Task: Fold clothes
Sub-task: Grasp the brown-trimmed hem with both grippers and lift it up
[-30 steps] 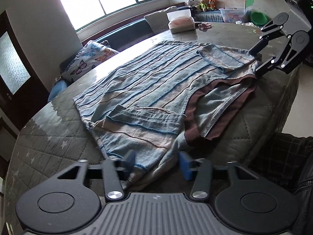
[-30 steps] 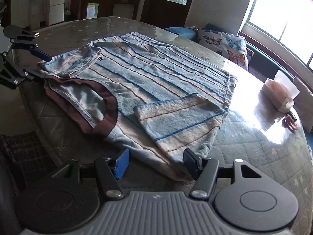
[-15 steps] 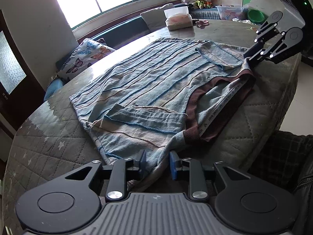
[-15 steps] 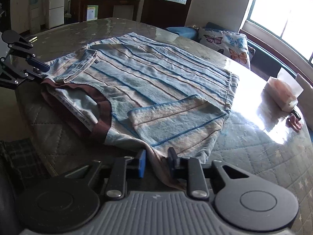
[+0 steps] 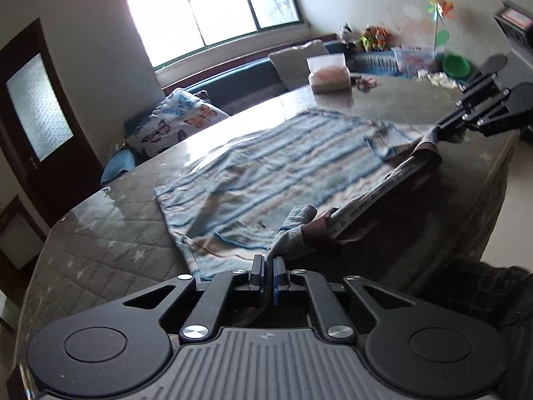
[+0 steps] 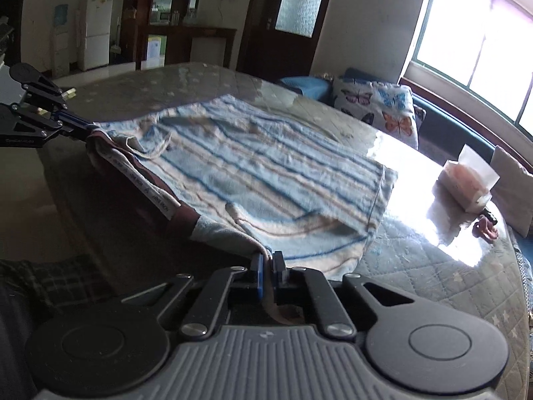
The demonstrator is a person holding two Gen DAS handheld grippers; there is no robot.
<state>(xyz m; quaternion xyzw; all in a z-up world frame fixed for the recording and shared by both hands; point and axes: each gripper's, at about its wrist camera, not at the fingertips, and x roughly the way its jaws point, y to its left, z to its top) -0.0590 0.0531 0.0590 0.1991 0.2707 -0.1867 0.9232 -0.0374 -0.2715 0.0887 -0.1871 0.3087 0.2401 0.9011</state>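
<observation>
Left gripper (image 5: pixel 269 266) at the near table edge, fingers pinched tight on one shoulder of the striped shirt (image 5: pixel 266 170), cloth bunched between the pads. Right gripper (image 6: pixel 269 265) likewise clamped on the other shoulder; in the left wrist view it shows at far right (image 5: pixel 439 130), fingers together on the fabric. Brown collar (image 5: pixel 383 190) with a white printed tape is stretched taut between the two grippers, raised off the surface. Rest of the shirt, light blue with darker blue and tan stripes, lies spread across the round quilted table (image 5: pixel 100 246), its hem toward the far side; both views slightly blurred. Dark plaid cloth (image 5: pixel 483 280) sits low beside the table edge. Beyond the shirt, a tissue pack (image 5: pixel 328 73) stands on the glossy tabletop, a small pink object (image 6: pixel 486 228) near it. Further back, a butterfly-print cushion (image 5: pixel 176 120) on a blue bench under the bright window (image 5: pixel 213 10), soft toys (image 5: pixel 369 36) at the corner
</observation>
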